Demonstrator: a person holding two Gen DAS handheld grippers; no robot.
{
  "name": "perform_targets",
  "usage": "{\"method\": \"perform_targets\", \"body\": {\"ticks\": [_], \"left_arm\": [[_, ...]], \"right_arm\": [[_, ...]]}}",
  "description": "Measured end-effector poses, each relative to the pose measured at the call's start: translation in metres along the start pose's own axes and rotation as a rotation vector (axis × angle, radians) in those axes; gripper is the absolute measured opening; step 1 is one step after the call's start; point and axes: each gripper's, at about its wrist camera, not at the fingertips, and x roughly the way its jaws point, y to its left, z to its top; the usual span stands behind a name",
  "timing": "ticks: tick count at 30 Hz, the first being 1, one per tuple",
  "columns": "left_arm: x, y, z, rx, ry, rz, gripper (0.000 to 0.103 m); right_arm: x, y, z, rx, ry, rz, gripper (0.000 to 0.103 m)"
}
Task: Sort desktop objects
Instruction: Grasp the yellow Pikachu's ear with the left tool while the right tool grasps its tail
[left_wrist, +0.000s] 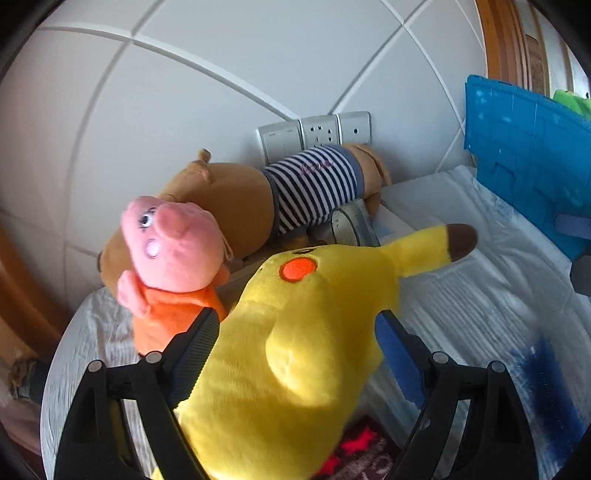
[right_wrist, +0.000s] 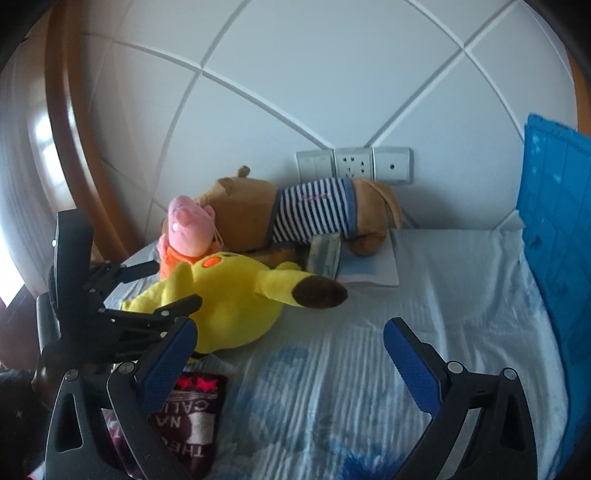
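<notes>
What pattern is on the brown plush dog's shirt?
Navy and white stripes on the brown plush dog's shirt, clearest in the left wrist view.

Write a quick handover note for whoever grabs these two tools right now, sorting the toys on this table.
Left tool: around the yellow plush, fingers against its sides.
Right tool: open, empty, above the white table cover.
Pink pig plush and brown striped plush sit together by the wall.
Done: those two look grouped.
Left: place the yellow plush; the dark patterned item at the front edge is untouched.

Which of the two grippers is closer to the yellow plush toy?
Left. The left gripper straddles the yellow plush toy, fingers on either side; the right gripper hangs open beside it, over the sheet.
</notes>
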Motion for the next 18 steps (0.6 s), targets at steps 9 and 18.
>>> {"method": "perform_targets", "body": {"ticks": [9, 18], "left_arm": [[0.014, 0.014, -0.01, -0.047, 0.002, -0.065, 0.075], [0.013, 0.013, -0.012, -0.036, -0.02, -0.063, 0.074]], "right_arm": [[0.072, -0.014, 0.005, 0.193, 0.077, 0.146, 0.102], [0.15, -0.067, 0.004, 0.602, 0.154, 0.247, 0.078]]}}
